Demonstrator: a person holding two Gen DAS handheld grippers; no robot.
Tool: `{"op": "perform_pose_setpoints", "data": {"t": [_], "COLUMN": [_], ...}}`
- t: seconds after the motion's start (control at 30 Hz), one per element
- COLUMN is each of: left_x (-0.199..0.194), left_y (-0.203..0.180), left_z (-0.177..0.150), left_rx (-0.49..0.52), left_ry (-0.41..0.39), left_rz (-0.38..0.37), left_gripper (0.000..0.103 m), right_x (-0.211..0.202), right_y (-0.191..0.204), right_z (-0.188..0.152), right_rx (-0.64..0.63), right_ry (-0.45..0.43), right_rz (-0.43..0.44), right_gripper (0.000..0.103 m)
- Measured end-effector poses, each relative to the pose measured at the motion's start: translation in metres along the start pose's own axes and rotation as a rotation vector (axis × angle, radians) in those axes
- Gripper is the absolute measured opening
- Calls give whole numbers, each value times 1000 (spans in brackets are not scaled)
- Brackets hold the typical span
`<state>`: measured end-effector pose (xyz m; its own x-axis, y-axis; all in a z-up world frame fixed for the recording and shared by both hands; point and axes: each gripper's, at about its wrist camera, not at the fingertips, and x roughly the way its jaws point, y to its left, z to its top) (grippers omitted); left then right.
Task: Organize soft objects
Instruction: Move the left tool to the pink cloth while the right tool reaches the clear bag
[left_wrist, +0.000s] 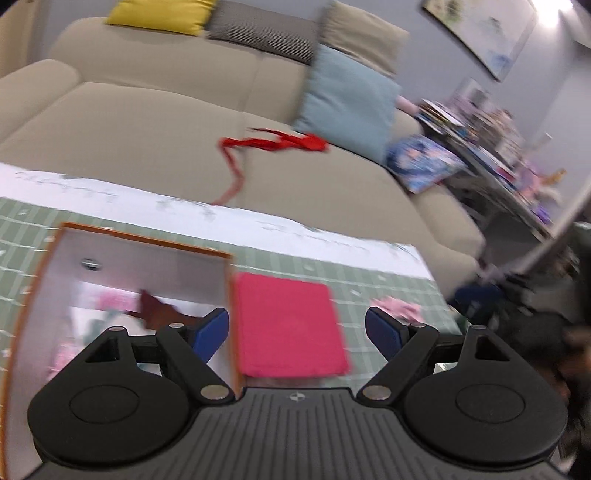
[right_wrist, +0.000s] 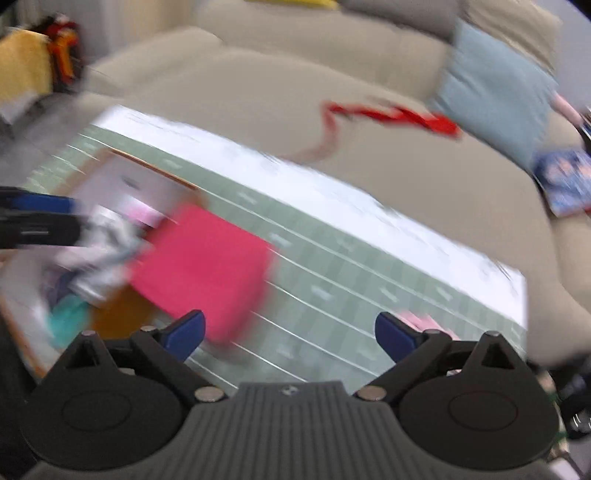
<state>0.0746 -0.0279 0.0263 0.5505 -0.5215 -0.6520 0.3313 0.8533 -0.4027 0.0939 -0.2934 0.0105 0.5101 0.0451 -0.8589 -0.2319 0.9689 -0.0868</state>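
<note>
Behind the low desk (left_wrist: 332, 266), covered by a green grid-lined mat with a white border, stands a long beige fabric sofa (left_wrist: 147, 122). On the mat lies a flat, folded pink cloth (left_wrist: 290, 328), its left edge just beside the orange-rimmed open box (left_wrist: 140, 240). The box holds a blurred jumble of soft items, among them pink, white, teal and dark red-brown pieces; the right wrist view is too smeared to name them. A small crumpled pale pink fabric piece (left_wrist: 397, 308) rests on the mat to the right of the folded cloth, near the desk's right end.

The left gripper (left_wrist: 295, 328) hangs above the folded cloth with its blue-tipped jaws spread wide and nothing between them. The right gripper (right_wrist: 290, 332) also has its jaws wide apart and empty, with the folded cloth's near corner by its left fingertip (right_wrist: 186, 330).

On the sofa seat a long red ribbon-like cloth strip (left_wrist: 273, 144) trails toward the desk. A light blue square cushion (left_wrist: 347, 99) leans on the sofa's right end, with a yellow cushion (left_wrist: 159, 14) and a grey striped cushion (left_wrist: 262, 31) along the back.
</note>
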Motion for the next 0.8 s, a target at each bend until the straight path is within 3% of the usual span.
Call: {"op": "perform_pose_setpoints", "data": {"t": [0.17,0.3,0.63,0.8], "left_x": [10,20,29,33], "left_y": [-37,-52,-56,-60], "left_z": [-12,-23,-38,-39], "left_rx": [126,190,202,217], "left_ry": [38,66,132,155], "left_rz": [-91,-154,-151,-163], "left_gripper": [98,98,98,98], "right_x": [49,90,158,178], "right_y": [-81,-117,-149,-160], "right_z": [-30,-58,-97,-106], "right_rx": [106,140,226,271], "right_ry": [204,341,624,705], "right_rz": [-50,-86,-177,-266], "right_gripper": [97,97,98,100]}}
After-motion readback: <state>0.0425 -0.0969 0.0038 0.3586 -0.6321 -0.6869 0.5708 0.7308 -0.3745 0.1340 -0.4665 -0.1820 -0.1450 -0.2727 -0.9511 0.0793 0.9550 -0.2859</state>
